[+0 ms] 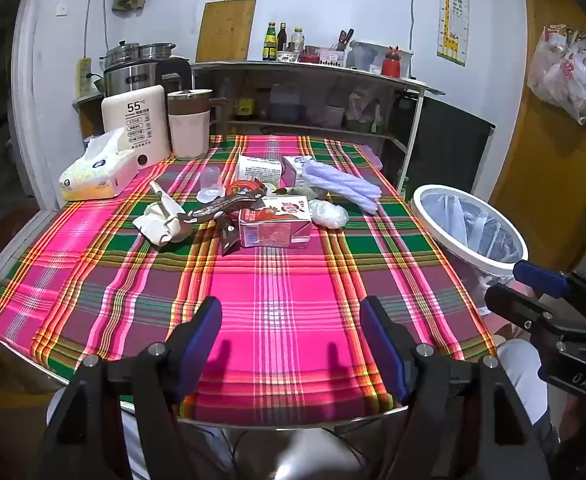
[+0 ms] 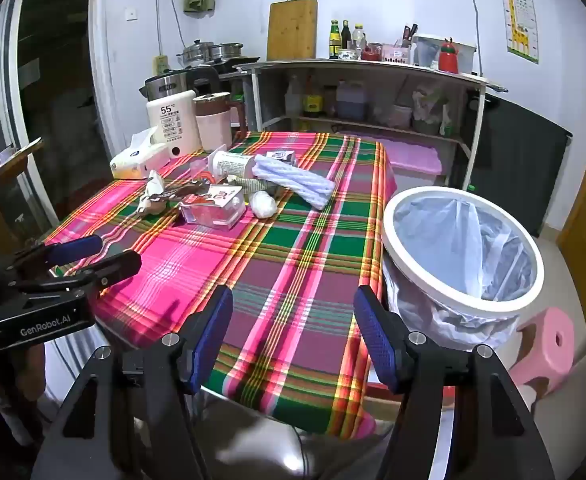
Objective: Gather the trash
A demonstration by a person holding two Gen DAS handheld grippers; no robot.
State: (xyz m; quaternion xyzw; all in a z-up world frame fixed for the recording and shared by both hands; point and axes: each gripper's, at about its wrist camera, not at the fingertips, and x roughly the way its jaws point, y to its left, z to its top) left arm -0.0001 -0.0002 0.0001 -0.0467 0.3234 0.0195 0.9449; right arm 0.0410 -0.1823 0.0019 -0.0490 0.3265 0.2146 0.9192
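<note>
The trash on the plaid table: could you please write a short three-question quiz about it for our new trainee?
1. True or false: the left gripper is holding a piece of trash.
2. Where does the white bin stand? A) on the table B) beside the table's right edge C) on the shelf
3. Fill in: the white crumpled ball lies just right of the pink strawberry ____.

Key
1. False; both it and the right gripper are open and hold nothing.
2. B
3. carton
</note>
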